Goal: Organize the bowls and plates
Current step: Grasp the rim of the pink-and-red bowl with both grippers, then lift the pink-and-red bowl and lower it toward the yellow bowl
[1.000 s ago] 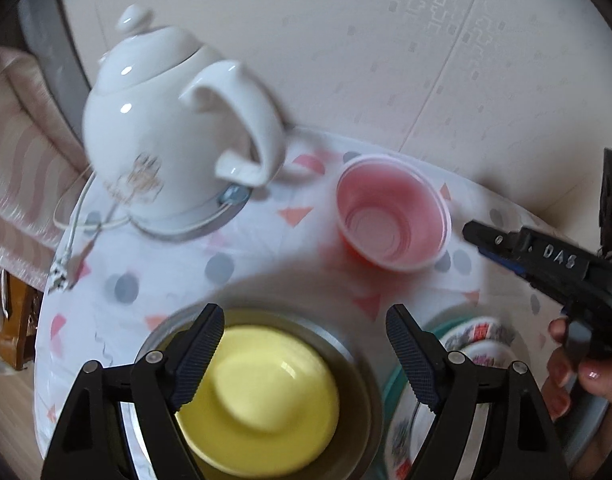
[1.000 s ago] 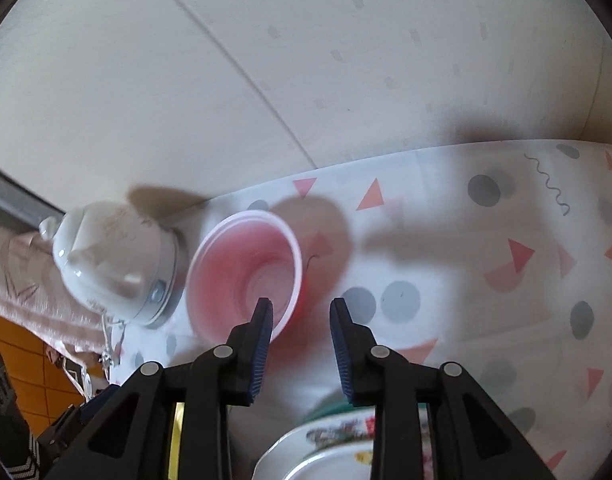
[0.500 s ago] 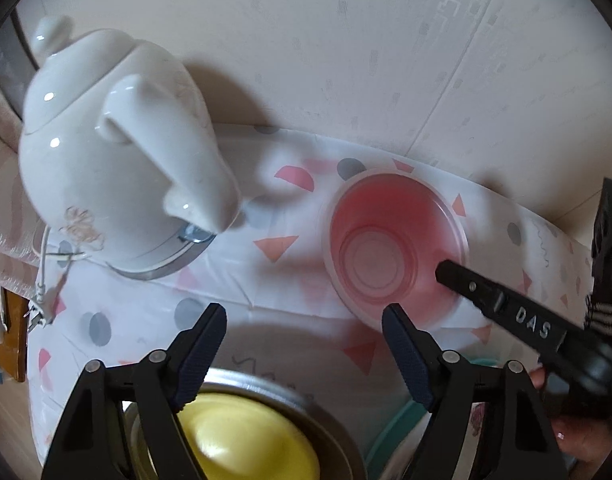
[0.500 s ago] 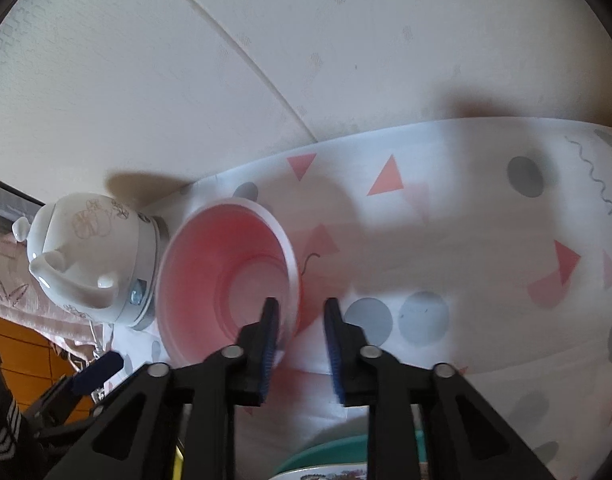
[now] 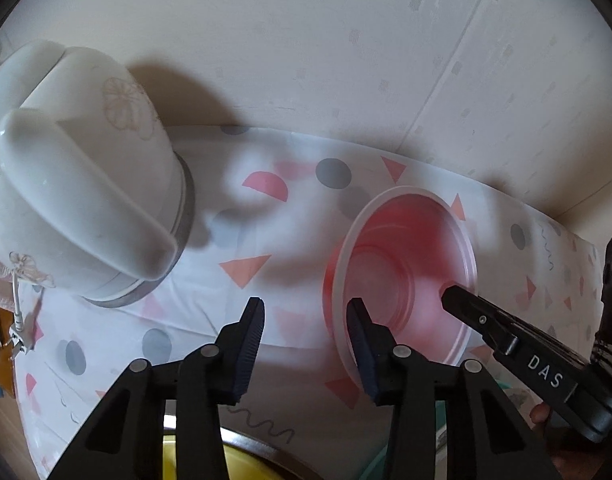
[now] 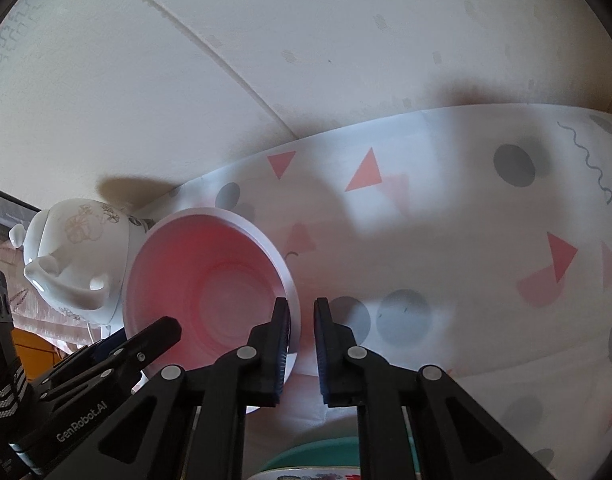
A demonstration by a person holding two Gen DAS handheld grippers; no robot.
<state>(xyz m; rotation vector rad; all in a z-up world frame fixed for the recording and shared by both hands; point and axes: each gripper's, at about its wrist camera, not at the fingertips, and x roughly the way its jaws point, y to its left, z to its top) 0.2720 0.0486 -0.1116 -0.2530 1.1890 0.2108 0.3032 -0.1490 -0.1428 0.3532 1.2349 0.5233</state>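
A pink plastic bowl stands tilted on the patterned tablecloth, close to the wall. My right gripper is shut on its right rim, one finger inside the bowl and one outside. Seen from the left wrist, the right gripper comes in from the lower right. My left gripper is closing around the bowl's left wall, right finger at the rim and left finger outside. A wide gap remains, so its pads do not press. The left gripper reaches the bowl's near-left side.
A white ceramic kettle stands on its base left of the bowl, a white cord beside it. A yellow bowl inside a metal bowl lies under my left gripper. A teal plate with a patterned plate on it is nearest.
My left gripper moved forward from over the yellow bowl to the pink bowl's left side and its jaws narrowed. My right jaws shut on the bowl's right rim, and the bowl has tilted.
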